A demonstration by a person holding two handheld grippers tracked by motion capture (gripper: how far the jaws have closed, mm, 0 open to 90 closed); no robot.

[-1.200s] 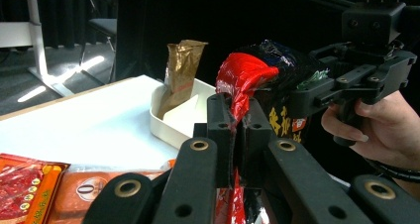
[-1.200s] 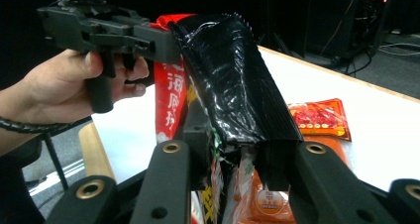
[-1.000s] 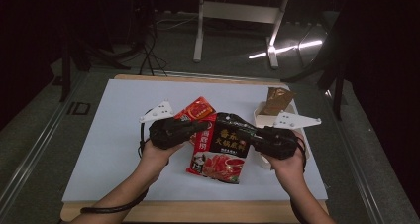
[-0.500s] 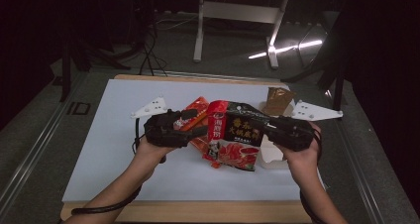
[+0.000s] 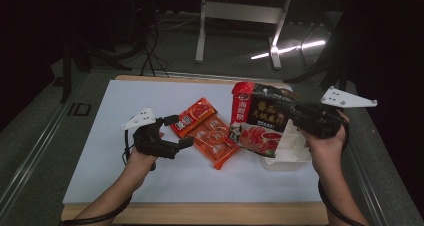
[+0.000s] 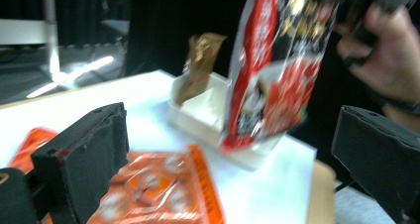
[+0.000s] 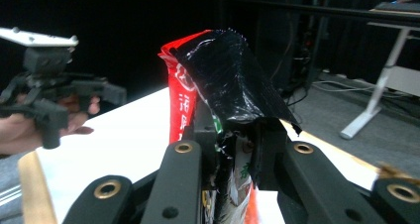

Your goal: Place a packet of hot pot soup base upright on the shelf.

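Now we are holding the black-and-red pouch (image 5: 260, 123) clear of the table (image 5: 100, 171) with the right gripper (image 5: 295, 117), whose jaws are pinching the pouch's edge; in the right gripper view the crumpled foil (image 7: 225, 80) is rising straight up from between the two black jaws, which are pressing on it from both sides. In the high view the pouch is hanging upright above the near end of the white box (image 5: 287, 156), its lower corner just over the box's rim. In the left gripper view the same pouch (image 6: 277, 70) is dangling in front of the box (image 6: 208, 115), and a brown packet (image 6: 198, 68) is standing tilted in the box's far end.

Meanwhile we are keeping the left gripper (image 5: 179, 130) low over the table, well apart from the pouch. Its jaws have just been opening and are now standing spread wide, with nothing pressed between them. Just beyond them, two orange packets are lying flat on the white surface: a smaller one (image 5: 194, 117) with a label, and a larger one (image 5: 216, 140) partly overlapping it. In the left gripper view the larger orange packet (image 6: 158, 189) is lying below and between the open jaws, blurred.
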